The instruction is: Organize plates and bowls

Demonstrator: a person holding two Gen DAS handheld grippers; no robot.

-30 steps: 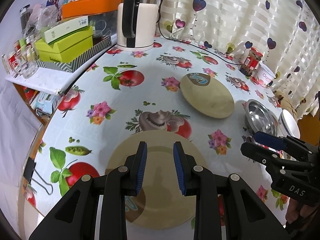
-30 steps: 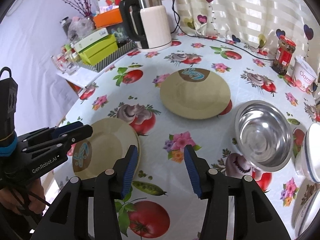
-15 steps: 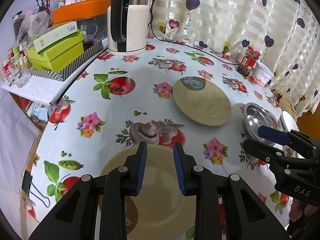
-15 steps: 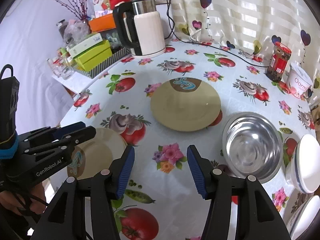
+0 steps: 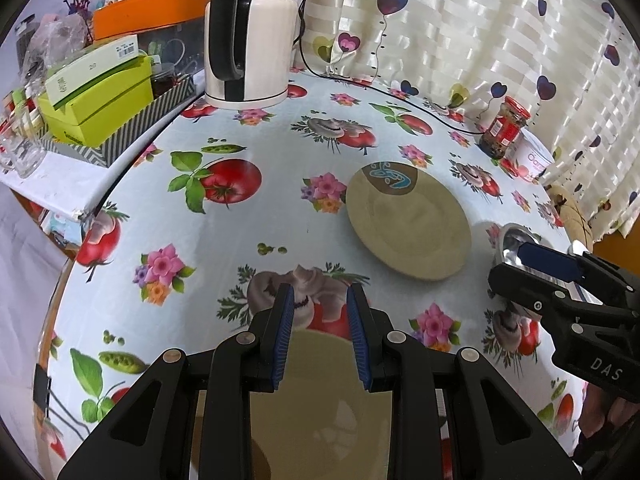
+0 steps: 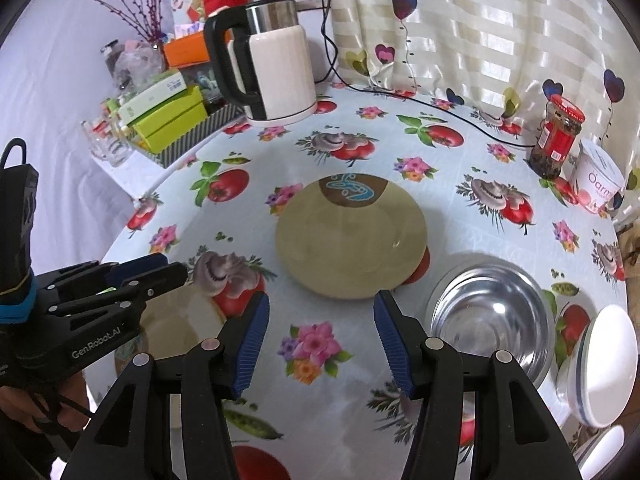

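Tablecloth (image 5: pixel 248 232); near plate (image 5: pixel 320 408) under left fingers (image 5: pixel 282 340).

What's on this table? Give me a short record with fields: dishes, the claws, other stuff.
plates: two tan ones; far plate mid-table, near plate under the left claw
bowls: steel bowl right of the far plate; white bowl at the right edge
left claw: open, nothing between its pads, above the near plate
right claw: open, empty, over the cloth
other: kettle, jar, tub, green boxes
table: flowered cloth
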